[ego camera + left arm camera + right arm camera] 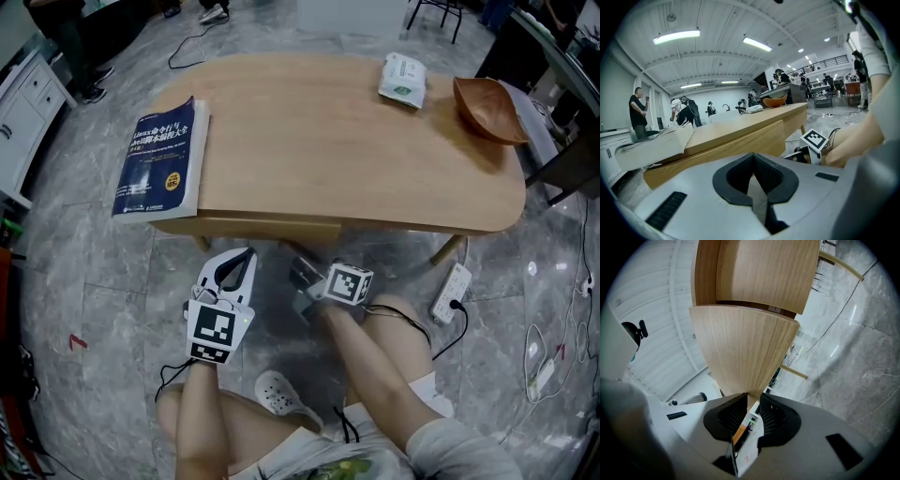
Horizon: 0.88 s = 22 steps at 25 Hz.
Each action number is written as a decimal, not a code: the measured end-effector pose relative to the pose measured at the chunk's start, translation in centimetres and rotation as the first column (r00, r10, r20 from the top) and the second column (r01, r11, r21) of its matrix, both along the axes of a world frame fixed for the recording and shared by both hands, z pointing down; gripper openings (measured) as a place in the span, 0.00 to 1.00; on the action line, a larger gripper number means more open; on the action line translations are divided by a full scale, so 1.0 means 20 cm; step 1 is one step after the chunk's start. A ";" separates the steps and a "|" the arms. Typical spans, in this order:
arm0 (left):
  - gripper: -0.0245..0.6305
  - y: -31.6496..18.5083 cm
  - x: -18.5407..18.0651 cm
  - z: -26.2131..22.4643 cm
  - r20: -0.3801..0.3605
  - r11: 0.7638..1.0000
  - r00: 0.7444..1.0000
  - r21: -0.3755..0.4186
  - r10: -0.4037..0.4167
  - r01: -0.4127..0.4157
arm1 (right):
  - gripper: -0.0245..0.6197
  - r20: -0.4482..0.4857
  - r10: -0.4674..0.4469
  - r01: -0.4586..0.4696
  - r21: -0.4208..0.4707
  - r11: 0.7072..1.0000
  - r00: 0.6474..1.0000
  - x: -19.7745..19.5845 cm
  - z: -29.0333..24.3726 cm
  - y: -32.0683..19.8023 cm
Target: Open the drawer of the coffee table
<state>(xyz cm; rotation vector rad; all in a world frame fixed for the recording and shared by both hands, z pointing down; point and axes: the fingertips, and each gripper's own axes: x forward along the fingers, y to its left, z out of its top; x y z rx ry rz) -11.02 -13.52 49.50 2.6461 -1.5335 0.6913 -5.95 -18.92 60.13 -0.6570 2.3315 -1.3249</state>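
Under the worktop's near edge, the drawer is sitting, its long front running left to right. The right gripper is reaching it first, jaws pinching that front. The left gripper is hanging beside it, jaws closed and empty.

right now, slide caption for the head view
Right gripper pinches the drawer front under the coffee table; left gripper shut beside it.

Open floor before drawer; power strip lies right, beside table leg.
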 end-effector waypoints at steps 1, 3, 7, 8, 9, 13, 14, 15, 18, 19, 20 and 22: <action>0.05 0.00 0.00 0.00 -0.001 1.000 1.000 0.001 -0.002 0.002 | 0.18 -0.006 0.000 0.000 0.001 1.000 1.000 0.00 0.00 0.00; 0.05 -0.01 -0.01 -0.01 0.000 1.000 1.000 0.005 -0.005 0.005 | 0.18 -0.009 -0.007 0.007 0.009 1.000 1.000 0.00 0.00 0.02; 0.05 -0.02 -0.01 -0.03 -0.004 1.000 1.000 0.017 -0.012 0.012 | 0.17 0.009 -0.022 0.022 0.014 1.000 1.000 -0.01 -0.05 0.05; 0.05 -0.03 -0.02 -0.04 -0.005 1.000 1.000 0.023 -0.015 0.015 | 0.17 0.008 -0.024 0.024 0.010 1.000 1.000 -0.01 -0.05 0.05; 0.05 -0.03 -0.02 -0.05 -0.007 0.999 1.000 0.029 -0.018 0.019 | 0.17 0.005 -0.025 0.025 0.006 1.000 1.000 -0.01 -0.05 0.06; 0.05 -0.03 -0.02 -0.08 0.003 0.998 1.000 0.053 -0.018 0.018 | 0.17 -0.016 -0.031 0.031 -0.004 1.000 0.999 -0.01 -0.01 0.07; 0.05 -0.03 -0.02 -0.10 0.015 0.998 1.000 0.065 -0.013 0.012 | 0.17 -0.017 -0.032 0.032 -0.004 0.999 0.999 -0.01 -0.01 0.08; 0.05 -0.03 -0.02 -0.11 0.027 0.997 1.000 0.079 -0.010 0.008 | 0.17 -0.014 -0.034 0.034 -0.003 0.999 0.999 -0.01 -0.02 0.09; 0.05 -0.04 -0.06 -0.18 0.041 0.993 0.999 0.117 -0.026 0.021 | 0.17 -0.013 -0.036 0.035 -0.004 0.999 0.999 -0.01 -0.02 0.11; 0.05 -0.04 -0.08 -0.21 0.037 0.992 0.999 0.125 -0.033 0.028 | 0.17 -0.017 -0.037 0.037 -0.008 0.999 0.999 -0.01 -0.02 0.11; 0.05 -0.05 -0.09 -0.23 0.032 0.991 0.999 0.130 -0.038 0.033 | 0.17 -0.019 -0.040 0.040 -0.012 0.999 0.999 -0.01 -0.02 0.11; 0.05 -0.06 -0.12 -0.25 0.025 0.991 0.999 0.126 -0.041 0.038 | 0.17 -0.020 -0.048 0.048 -0.019 0.999 0.999 -0.01 -0.02 0.12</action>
